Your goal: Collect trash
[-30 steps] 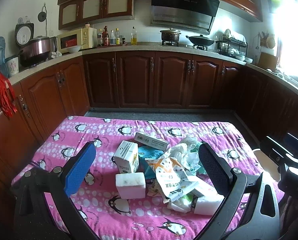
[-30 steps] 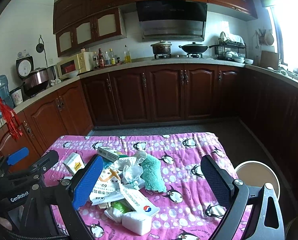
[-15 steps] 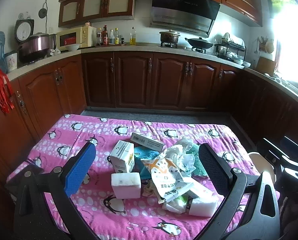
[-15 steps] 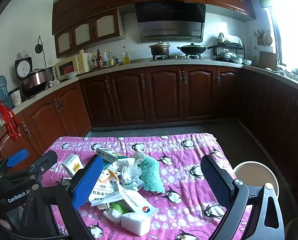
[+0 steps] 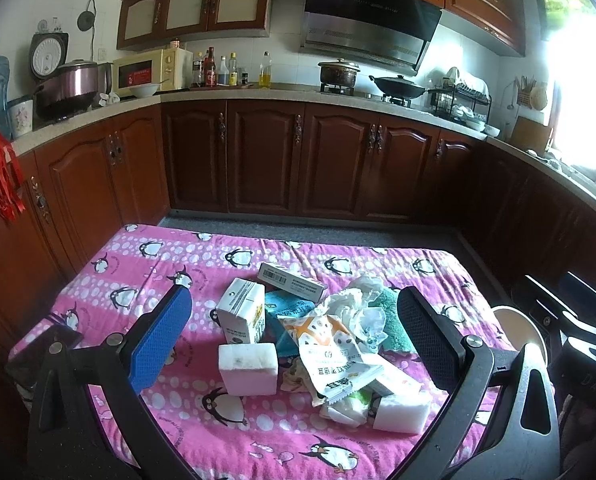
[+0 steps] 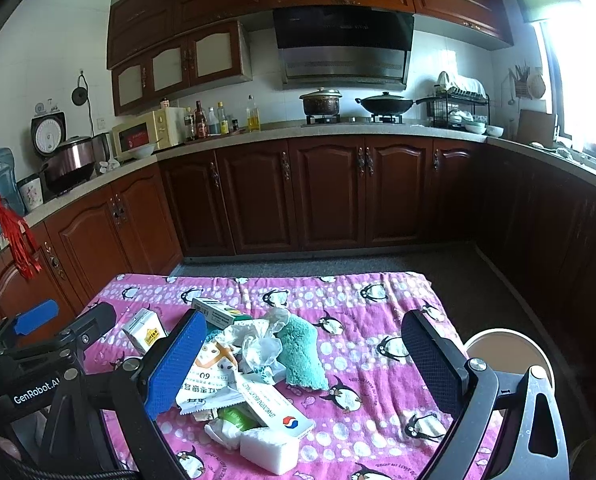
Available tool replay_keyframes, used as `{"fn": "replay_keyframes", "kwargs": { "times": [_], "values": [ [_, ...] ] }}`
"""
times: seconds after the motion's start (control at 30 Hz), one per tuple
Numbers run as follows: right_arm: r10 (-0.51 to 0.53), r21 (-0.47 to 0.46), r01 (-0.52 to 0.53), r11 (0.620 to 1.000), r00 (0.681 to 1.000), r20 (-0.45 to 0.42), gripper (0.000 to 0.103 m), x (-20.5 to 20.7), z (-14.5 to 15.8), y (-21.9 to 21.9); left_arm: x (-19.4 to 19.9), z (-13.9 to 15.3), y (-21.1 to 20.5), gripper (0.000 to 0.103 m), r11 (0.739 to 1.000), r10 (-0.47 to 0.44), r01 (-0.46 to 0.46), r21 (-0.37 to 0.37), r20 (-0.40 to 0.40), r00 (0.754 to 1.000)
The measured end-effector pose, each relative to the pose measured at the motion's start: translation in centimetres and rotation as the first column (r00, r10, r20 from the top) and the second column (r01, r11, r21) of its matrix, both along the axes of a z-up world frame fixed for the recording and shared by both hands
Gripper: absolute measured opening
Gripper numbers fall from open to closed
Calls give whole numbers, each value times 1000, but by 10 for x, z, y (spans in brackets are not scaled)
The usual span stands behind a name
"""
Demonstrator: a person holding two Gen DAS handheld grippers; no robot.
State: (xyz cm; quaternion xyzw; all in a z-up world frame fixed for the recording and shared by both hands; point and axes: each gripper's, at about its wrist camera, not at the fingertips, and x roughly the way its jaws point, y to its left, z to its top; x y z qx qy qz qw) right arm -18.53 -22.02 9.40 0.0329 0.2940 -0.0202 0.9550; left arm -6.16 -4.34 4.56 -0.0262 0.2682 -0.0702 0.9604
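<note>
Both cameras have shifted only slightly against the earlier frames: the trash pile sits a touch lower and farther off in the left wrist view, and the litter itself has not been disturbed. The left gripper [image 5: 294, 332] hangs above the near edge of the tabletop [image 5: 146, 268], which is covered by a pink penguin cloth, its fingers [image 5: 160, 340] spread wide and holding nothing. The right gripper [image 6: 303, 364] is likewise spread wide and empty.

Taking the trash pile [image 5: 329, 336] as the landmark: a small white carton [image 5: 242, 312] stands upright at its left edge, and a white foam block [image 5: 248, 368] lies just in front of that carton. A flat barcoded box [image 5: 290, 280] lies at the pile's far side. On top of the pile rests an orange-and-white snack wrapper [image 5: 329, 356], with crumpled white plastic [image 5: 353, 304] behind it and a teal fuzzy cloth [image 6: 299, 352] on its right side. A long white box with a red-and-blue mark [image 6: 274, 404] lies at the pile's near side, touching a second foam block [image 6: 270, 450] in front of it. To the right of the pile, off the tabletop's edge and lower down, sits a round white bin [image 6: 505, 356]. Dark wood cabinets [image 6: 329, 196] stand well beyond the pile.
</note>
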Motion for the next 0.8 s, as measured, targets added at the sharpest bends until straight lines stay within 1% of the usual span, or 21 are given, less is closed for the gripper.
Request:
{"fn": "replay_keyframes", "kwargs": {
  "times": [0.43,0.47,0.8],
  "values": [
    [2,-6,-2,1000,1000,-13,97,0,-1,1,-1,-4,-4,102,1000,-1,1,-6,-9,1000],
    [2,-5,-2,1000,1000,-14,97,1,-2,0,1,-3,2,102,1000,-1,1,-11,-12,1000],
    [4,-6,-4,1000,1000,-23,97,1,-3,1,1,-3,2,102,1000,-3,2,-14,-16,1000]
  ]
}}
